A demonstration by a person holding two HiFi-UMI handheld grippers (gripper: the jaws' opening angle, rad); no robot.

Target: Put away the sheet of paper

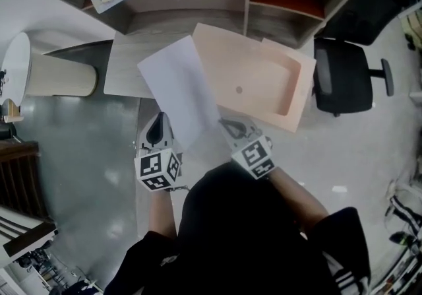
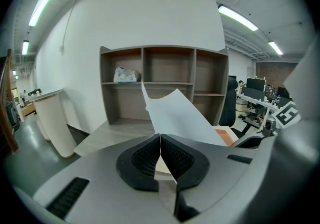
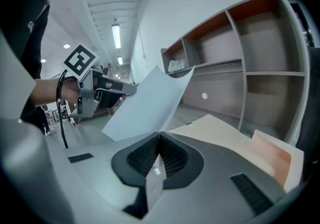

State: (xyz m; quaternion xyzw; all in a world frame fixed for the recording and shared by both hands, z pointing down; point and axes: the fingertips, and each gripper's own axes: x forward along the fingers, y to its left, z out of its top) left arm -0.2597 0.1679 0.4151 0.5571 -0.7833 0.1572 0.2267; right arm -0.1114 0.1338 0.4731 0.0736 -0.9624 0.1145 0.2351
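Left gripper [image 1: 158,131] and right gripper [image 1: 235,130] each pinch the sheet of paper [image 1: 179,86], overlapping the peach tray's [image 1: 264,72] left edge; probably to keep it flat.

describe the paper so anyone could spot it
Below the grey shelf unit stands a desk. Above its near edge, the white sheet is held up by the left hand-held gripper and the right hand-held gripper; the peach box beside it lies flat.

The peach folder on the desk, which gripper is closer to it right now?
Right. The right gripper, shut on the sheet of paper, is beside the near edge of the peach folder. The left gripper pinches the sheet's other near corner, farther off to the folder's left.
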